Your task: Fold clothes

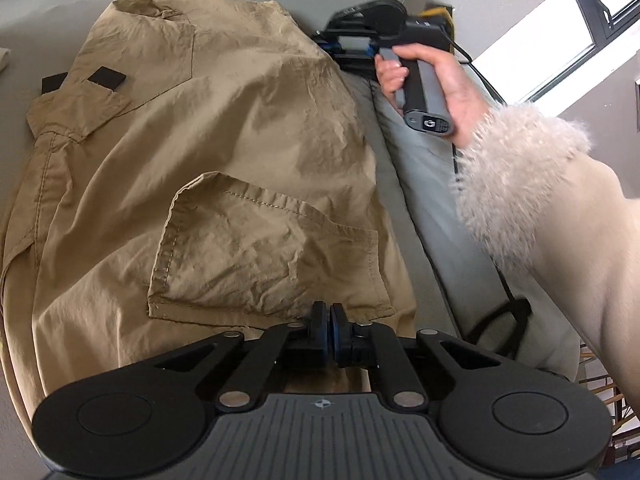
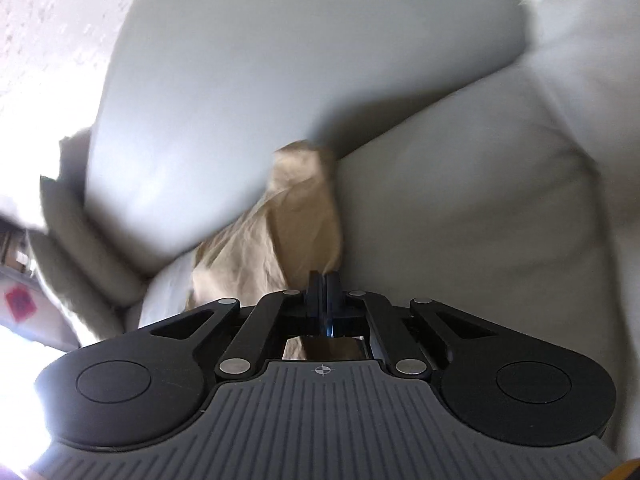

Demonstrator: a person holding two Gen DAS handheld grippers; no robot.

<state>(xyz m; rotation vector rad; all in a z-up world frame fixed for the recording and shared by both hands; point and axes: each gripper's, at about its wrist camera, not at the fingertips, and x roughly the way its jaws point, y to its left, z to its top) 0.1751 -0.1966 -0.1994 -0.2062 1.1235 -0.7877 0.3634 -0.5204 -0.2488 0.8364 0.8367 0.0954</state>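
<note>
A tan cargo garment (image 1: 224, 152) with stitched pockets lies spread and creased on a grey sofa. My left gripper (image 1: 330, 312) is shut at the garment's near edge, just below a patch pocket (image 1: 264, 256), with the cloth running under its fingers. A hand (image 1: 432, 76) holds my right gripper (image 1: 332, 42) at the garment's far right edge. In the blurred right wrist view, my right gripper (image 2: 323, 280) is shut, and a ridge of the tan garment (image 2: 292, 220) runs up into its tips.
The grey seat cushion (image 1: 432, 184) extends right of the garment, and a backrest cushion (image 2: 260, 80) rises behind it. A fluffy cream sleeve (image 1: 516, 176) crosses the right side. A black cable (image 1: 508, 312) trails over the sofa edge. A window (image 1: 560, 28) is beyond.
</note>
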